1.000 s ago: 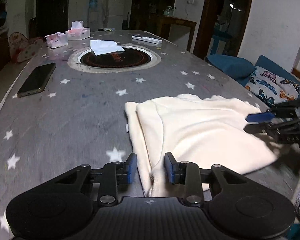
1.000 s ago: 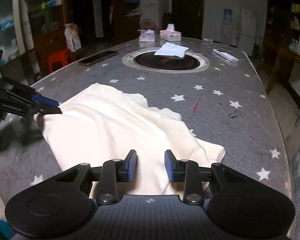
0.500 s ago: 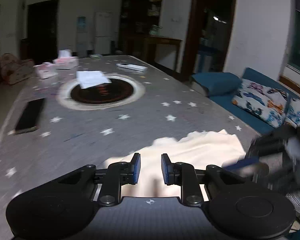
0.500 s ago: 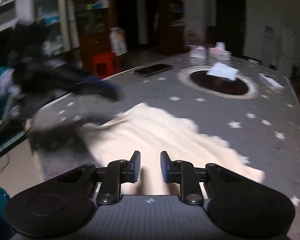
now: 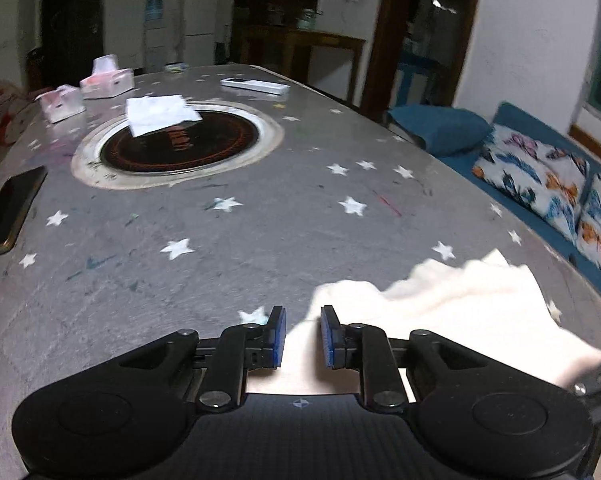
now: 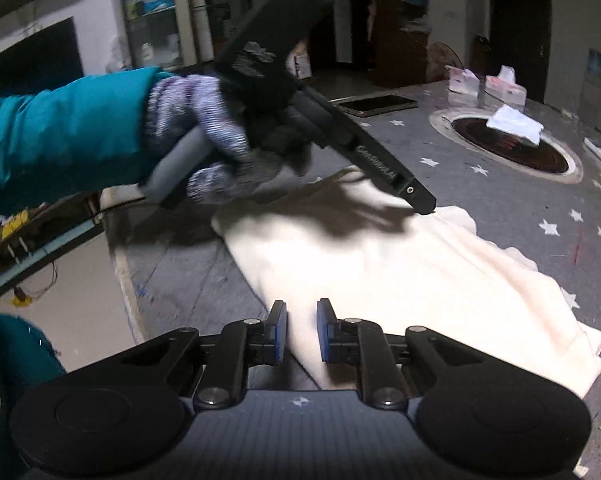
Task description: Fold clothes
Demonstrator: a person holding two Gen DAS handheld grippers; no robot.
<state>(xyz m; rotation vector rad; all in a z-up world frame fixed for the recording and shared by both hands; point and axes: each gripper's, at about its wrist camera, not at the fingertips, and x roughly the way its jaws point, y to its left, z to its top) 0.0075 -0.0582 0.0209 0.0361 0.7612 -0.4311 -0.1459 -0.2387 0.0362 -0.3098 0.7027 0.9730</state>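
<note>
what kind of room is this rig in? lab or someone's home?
Most likely a home, a dining or living room. The cream garment lies on a star-patterned table with a built-in round hotplate; a fridge stands at the back wall and a blue sofa with butterfly cushions sits beside the table.

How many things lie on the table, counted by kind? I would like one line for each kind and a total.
Cream garment: 1
Pink tissue boxes: 2
White paper sheet on the round burner: 1
Black phone: 1
White remote: 1
Total: 6
</note>
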